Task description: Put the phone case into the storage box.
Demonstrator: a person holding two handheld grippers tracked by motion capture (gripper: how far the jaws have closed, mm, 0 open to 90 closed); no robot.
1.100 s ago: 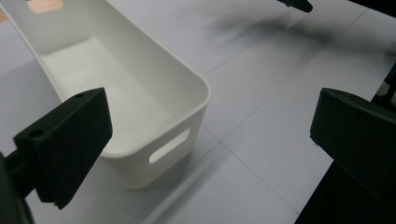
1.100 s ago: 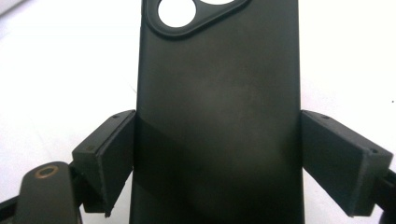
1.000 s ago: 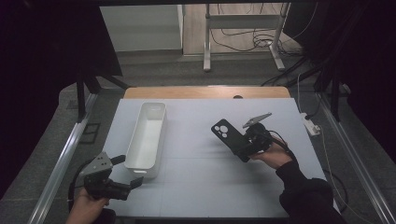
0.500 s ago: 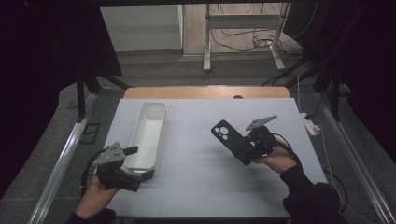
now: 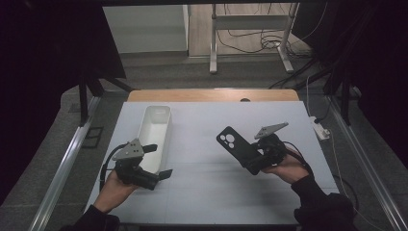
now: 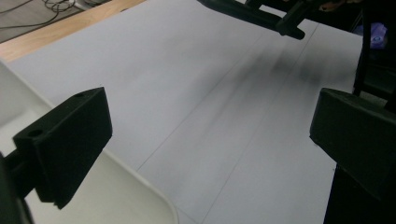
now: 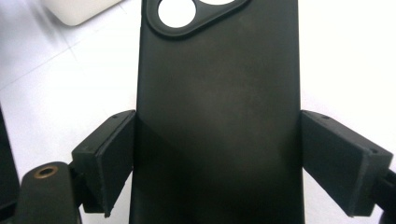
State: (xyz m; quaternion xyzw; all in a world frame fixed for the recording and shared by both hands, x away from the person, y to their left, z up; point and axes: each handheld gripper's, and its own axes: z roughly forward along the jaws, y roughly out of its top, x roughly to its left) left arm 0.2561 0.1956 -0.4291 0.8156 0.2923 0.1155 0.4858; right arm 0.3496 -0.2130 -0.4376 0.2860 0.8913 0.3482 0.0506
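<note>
Black, matte and rubbery, a flat rectangular phone case with round camera cut-outs at its far end (image 5: pixel 235 145) sits right of centre in the high view, lifted at a slant above the pale grey table top (image 5: pixel 207 192), cut-out end toward the upper left. The right gripper (image 5: pixel 255 161), held in the person's right hand (image 5: pixel 287 168) at the lower right of that frame, has the case by its near end. In the right gripper view the case (image 7: pixel 219 116) runs up the middle of the frame, and both black pads (image 7: pixel 109 158) press flat against its long edges, so the jaws are clamped across its width. The cut-outs show white at the top edge of that frame. The left gripper (image 5: pixel 156 161) is in the lower left of the high view, held in the left hand (image 5: pixel 113 190), its tips just beside the near end of the white oblong plastic tray (image 5: pixel 155 132), which lies lengthwise left of centre. In the left gripper view the jaws stand wide apart with nothing between them, only bare table; the tray's rounded white corner (image 6: pixel 140 196) lies at the lower left under the left-hand pad, and the other gripper with the case appears dark at the top right. A strip of light wooden edge (image 5: pixel 211 95) borders the far side of the table.
</note>
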